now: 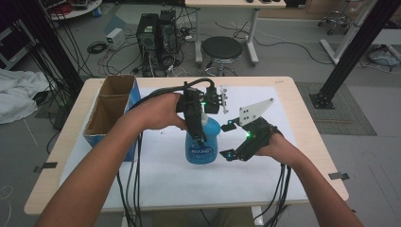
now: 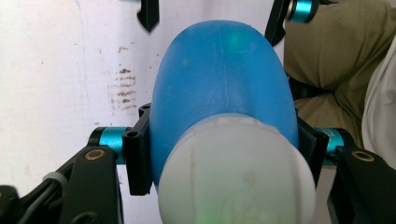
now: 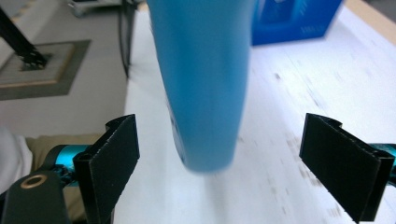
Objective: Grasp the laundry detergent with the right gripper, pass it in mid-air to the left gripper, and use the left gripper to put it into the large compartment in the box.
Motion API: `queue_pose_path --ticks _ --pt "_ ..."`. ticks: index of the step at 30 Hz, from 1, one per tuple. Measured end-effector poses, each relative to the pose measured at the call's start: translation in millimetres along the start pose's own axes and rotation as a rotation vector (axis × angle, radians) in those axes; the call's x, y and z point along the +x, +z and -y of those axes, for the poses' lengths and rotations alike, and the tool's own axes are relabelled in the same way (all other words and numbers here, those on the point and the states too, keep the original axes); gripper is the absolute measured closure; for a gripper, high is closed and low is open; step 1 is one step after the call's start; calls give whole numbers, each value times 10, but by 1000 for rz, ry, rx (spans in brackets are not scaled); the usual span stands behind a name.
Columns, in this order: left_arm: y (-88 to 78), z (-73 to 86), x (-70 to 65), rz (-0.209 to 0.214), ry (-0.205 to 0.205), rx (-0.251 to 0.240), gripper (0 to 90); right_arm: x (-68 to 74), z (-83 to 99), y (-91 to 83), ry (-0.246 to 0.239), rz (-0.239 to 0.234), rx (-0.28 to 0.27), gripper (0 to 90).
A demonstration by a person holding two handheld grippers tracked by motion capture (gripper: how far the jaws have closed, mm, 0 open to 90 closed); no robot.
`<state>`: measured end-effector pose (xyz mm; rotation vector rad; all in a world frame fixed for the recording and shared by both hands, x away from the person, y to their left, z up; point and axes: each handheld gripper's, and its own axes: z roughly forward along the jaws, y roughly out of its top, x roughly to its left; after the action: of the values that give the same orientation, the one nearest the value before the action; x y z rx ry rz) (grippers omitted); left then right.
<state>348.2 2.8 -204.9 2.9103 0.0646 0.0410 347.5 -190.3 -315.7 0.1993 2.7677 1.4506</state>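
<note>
A blue plastic bottle (image 1: 202, 147) with a white label is upright at the middle of the white sheet (image 1: 161, 182); whether its base rests on the sheet I cannot tell. My left gripper (image 1: 202, 133) comes down on it from above. In the left gripper view its jaws press on both sides of the blue bottle (image 2: 224, 79), just below the white cap (image 2: 233, 177), so the left gripper (image 2: 224, 154) is shut on it. My right gripper (image 1: 228, 140) is just right of the bottle. It (image 3: 228, 156) stands open, with the blue bottle (image 3: 201, 79) between the wide jaws but untouched.
A cardboard box (image 1: 111, 106) with a blue side stands at the table's left; the right gripper view shows that blue box (image 3: 294, 18) behind the bottle. Cables trail from both grippers off the front edge. A black stool (image 1: 221, 47) and computer towers (image 1: 156, 35) are beyond the table.
</note>
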Motion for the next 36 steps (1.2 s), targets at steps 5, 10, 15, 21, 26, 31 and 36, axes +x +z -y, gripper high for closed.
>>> queue_pose_path --ticks 5,10,15,21,26,31,36 --pt "-21 57 38 -14 -32 -1 381 -35 48 -68 24 92 136 111" --pt "-31 100 68 -35 -49 16 380 -56 81 -139 33 83 233 111" --pt "-40 151 107 -56 -82 27 380 -61 94 -202 50 110 309 11" --pt "-82 219 165 -71 -136 23 380 -77 137 -361 80 154 347 7" --pt "-150 258 219 -88 -180 27 380 -79 181 -540 106 215 379 8" --pt "-256 306 281 -114 -235 24 380 -120 238 -725 179 227 501 8" --pt "-385 374 330 -119 -253 3 380 -119 305 -917 166 233 560 8"
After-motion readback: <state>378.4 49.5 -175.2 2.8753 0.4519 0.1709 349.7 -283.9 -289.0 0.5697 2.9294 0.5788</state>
